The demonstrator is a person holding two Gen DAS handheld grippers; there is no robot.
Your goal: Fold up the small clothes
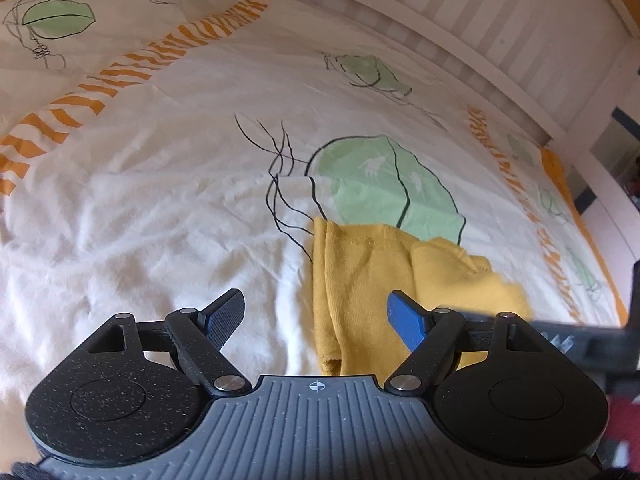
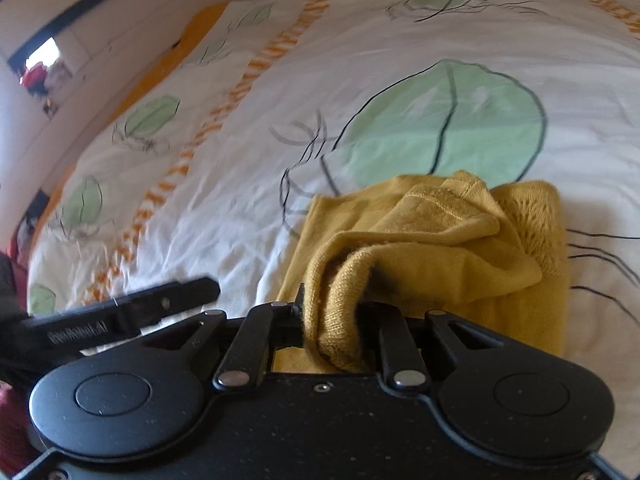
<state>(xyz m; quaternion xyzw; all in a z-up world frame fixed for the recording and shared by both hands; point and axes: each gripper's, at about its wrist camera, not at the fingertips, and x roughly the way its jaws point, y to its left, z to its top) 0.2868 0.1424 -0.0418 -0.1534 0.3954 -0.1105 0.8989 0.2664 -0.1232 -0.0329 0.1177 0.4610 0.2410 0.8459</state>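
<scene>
A small mustard-yellow knit garment (image 1: 360,280) lies partly folded on the bed cover. In the left wrist view my left gripper (image 1: 316,316) is open and empty, its fingers low over the garment's near left edge. In the right wrist view my right gripper (image 2: 332,312) is shut on a bunched fold of the same yellow garment (image 2: 440,240), which drapes over its fingers and hides the tips. The rest of the garment lies crumpled ahead of it on the cover. The right gripper's body (image 1: 592,328) shows blurred at the right of the left wrist view.
The bed cover (image 1: 160,184) is white with green leaf prints and orange striped bands, slightly wrinkled. A white slatted headboard (image 1: 500,20) runs along the far side. The left gripper's body (image 2: 120,312) reaches into the right wrist view at lower left. A wall and shelf (image 2: 48,64) lie beyond the bed.
</scene>
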